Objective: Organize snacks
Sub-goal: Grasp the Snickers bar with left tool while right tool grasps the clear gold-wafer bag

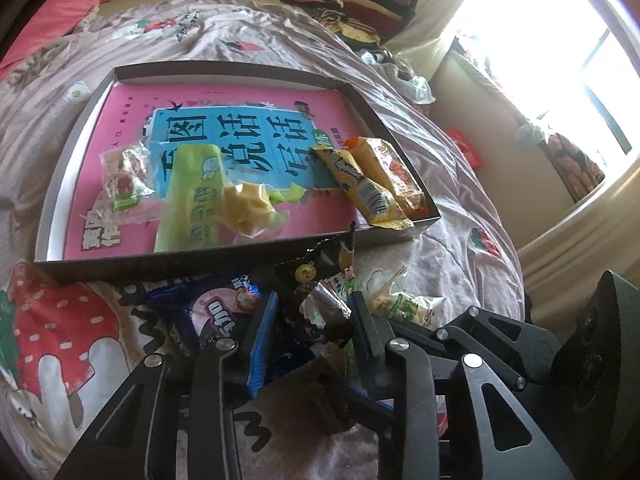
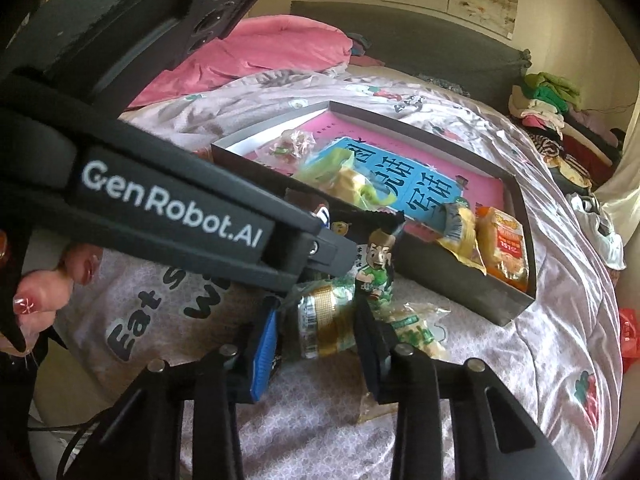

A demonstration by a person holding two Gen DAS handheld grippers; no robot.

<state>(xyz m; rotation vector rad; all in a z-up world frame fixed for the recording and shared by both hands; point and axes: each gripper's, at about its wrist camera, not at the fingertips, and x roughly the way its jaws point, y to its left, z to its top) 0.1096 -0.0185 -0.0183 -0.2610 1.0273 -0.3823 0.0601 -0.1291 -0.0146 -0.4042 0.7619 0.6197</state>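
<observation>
- We see the left gripper (image 1: 312, 316) pinching a dark packet (image 1: 320, 280), long axis towards the box (image 1: 240, 266).
- The right gripper (image 2: 316, 320) pinches a gold-green packet (image 2: 324, 316) on the quilt (image 2: 500, 360).
- Only our right view shows the hand (image 2: 44, 292).

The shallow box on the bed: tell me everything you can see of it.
The shallow box is a low rectangular cardboard-looking tray, dark outside, pale inside its walls, lidless. It lies flat on the flowered bedspread. A pink and blue printed sheet covers its floor. On that lie a long green packet, a clear candy bag, a crumpled yellow wrapper and two yellow-orange packets in one corner. Loose snacks lie just outside its near wall.
</observation>
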